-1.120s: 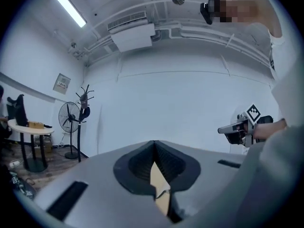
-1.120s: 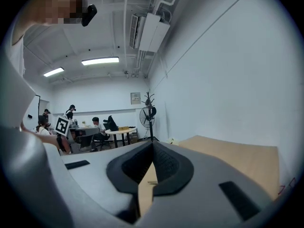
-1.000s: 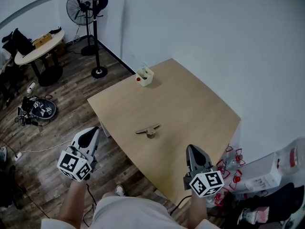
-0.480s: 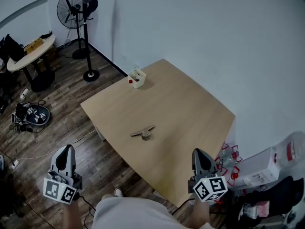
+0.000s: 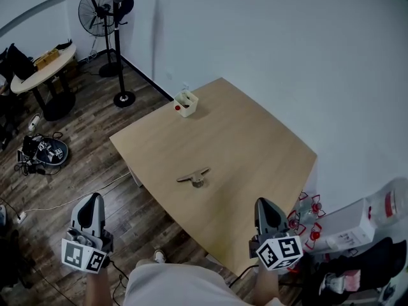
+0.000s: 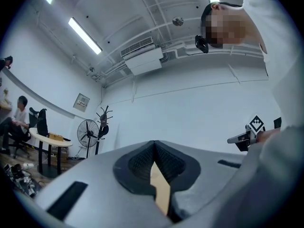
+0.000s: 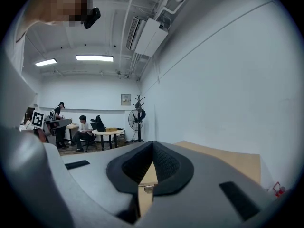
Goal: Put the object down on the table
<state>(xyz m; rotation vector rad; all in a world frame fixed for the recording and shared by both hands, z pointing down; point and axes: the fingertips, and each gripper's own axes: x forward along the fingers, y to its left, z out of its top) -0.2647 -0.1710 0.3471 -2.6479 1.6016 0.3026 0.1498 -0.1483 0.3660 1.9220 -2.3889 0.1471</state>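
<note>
A small flat metal object (image 5: 193,178) with a crossbar lies on the wooden table (image 5: 255,152), near its front middle. Through the slit of the right gripper's jaws the metal object (image 7: 148,188) shows as a tiny piece. My left gripper (image 5: 92,201) hangs off the table's left front corner, over the floor, shut and empty. My right gripper (image 5: 263,204) hovers at the table's near right edge, jaws together with nothing between them. In the left gripper view the left gripper (image 6: 154,148) points up past the table toward the wall. The right gripper (image 7: 153,146) faces across the tabletop.
A small white box (image 5: 185,103) with a red thing in it stands at the table's far corner. A standing fan (image 5: 105,8) and a round table (image 5: 38,69) are on the floor at left. Bottles (image 5: 306,218) and a white carton (image 5: 354,228) sit at the right. People sit by the round table.
My left gripper has dropped down and to the left, away from the table's edge. The right gripper has barely shifted. The metal object has stayed in place.
</note>
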